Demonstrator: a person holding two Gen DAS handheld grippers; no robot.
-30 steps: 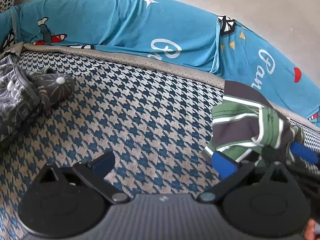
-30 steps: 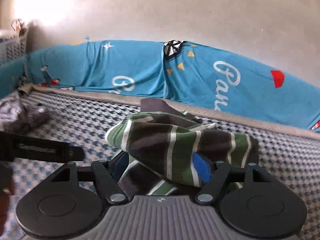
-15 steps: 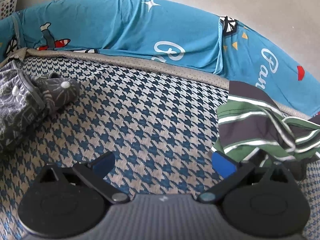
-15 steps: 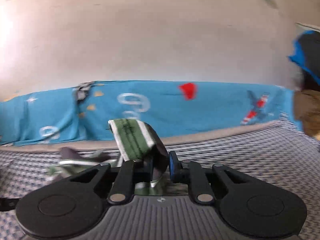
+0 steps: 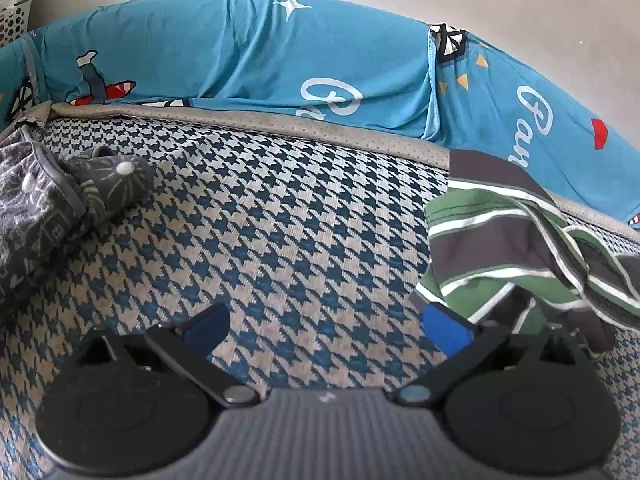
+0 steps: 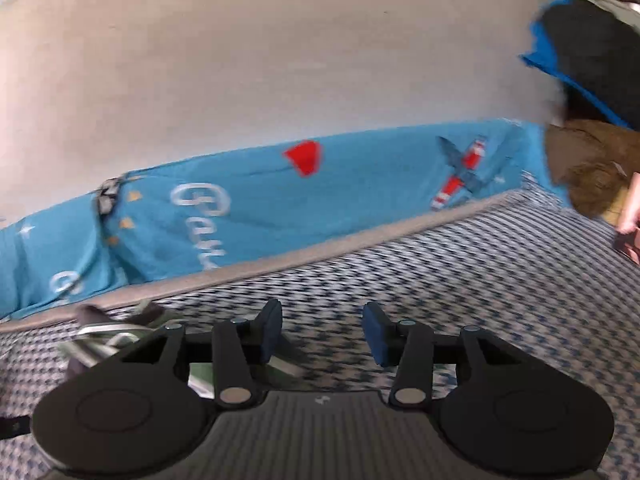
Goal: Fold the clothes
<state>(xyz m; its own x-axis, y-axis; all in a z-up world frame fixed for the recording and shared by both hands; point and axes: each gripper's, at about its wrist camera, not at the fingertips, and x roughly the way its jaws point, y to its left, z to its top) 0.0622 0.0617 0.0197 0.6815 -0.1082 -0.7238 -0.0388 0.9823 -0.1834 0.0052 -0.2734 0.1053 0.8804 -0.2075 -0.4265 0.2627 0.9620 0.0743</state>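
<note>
Blue pads tip both grippers. The left gripper hangs with its fingers spread wide and nothing between them, only bare houndstooth mat from its tips out to twelve o'clock. The right gripper has its jaws partly apart after just opening again; nothing sits between them, and checked mat runs clear ahead from twelve round to three o'clock.

The mat ends at a grey border strip, with a blue printed sheet rising behind it against a pale wall.

The striped shirt, in green, dark grey and white bands, lies crumpled at two o'clock of the left gripper, its lower folds just beside the right-hand blue pad; whether they touch it is unclear. In the right view the shirt shows blurred at nine o'clock. A grey patterned garment sits at ten o'clock of the left gripper, well apart.
</note>
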